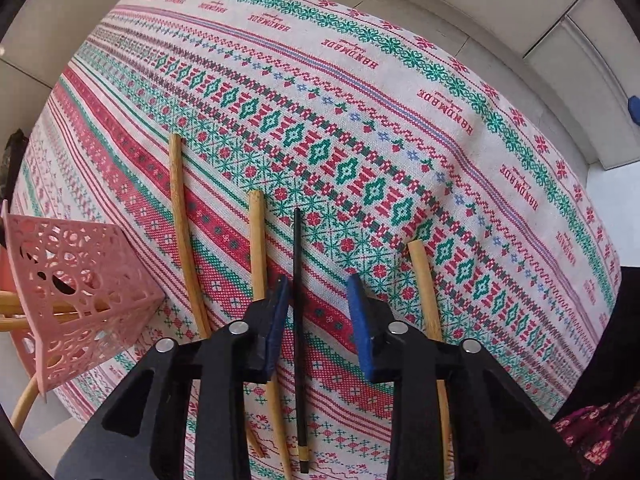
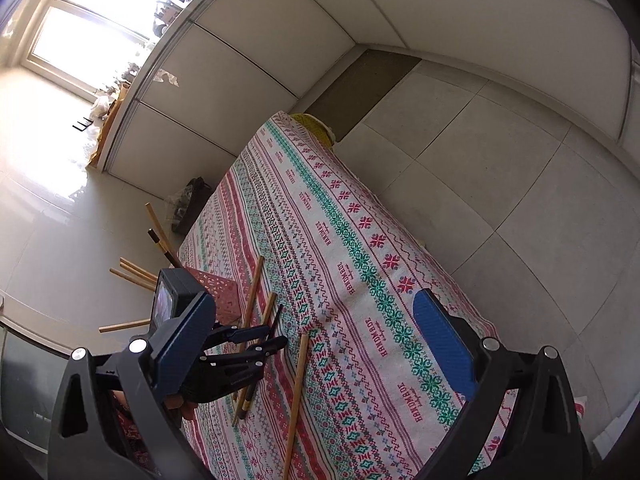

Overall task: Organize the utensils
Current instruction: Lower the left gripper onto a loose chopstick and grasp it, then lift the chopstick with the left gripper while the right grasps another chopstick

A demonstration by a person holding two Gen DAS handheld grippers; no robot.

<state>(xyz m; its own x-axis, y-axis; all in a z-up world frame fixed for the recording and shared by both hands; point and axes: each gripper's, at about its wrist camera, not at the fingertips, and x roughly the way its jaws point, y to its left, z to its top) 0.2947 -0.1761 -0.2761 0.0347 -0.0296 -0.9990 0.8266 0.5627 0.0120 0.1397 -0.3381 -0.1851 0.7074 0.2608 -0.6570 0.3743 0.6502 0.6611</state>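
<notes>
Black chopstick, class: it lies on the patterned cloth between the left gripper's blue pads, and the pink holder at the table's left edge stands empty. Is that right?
Not quite. The black chopstick does lie on the patterned cloth between the left gripper pads, but the pink holder is not empty: the left wrist view shows bamboo sticks in it.

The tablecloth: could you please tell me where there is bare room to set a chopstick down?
Free: the broad stretch of tablecloth beyond and beside the loose chopstick, out to the far edge. Crowded: the near corner by the pink basket, where chopsticks lie around the black chopstick between the left tongs.
</notes>
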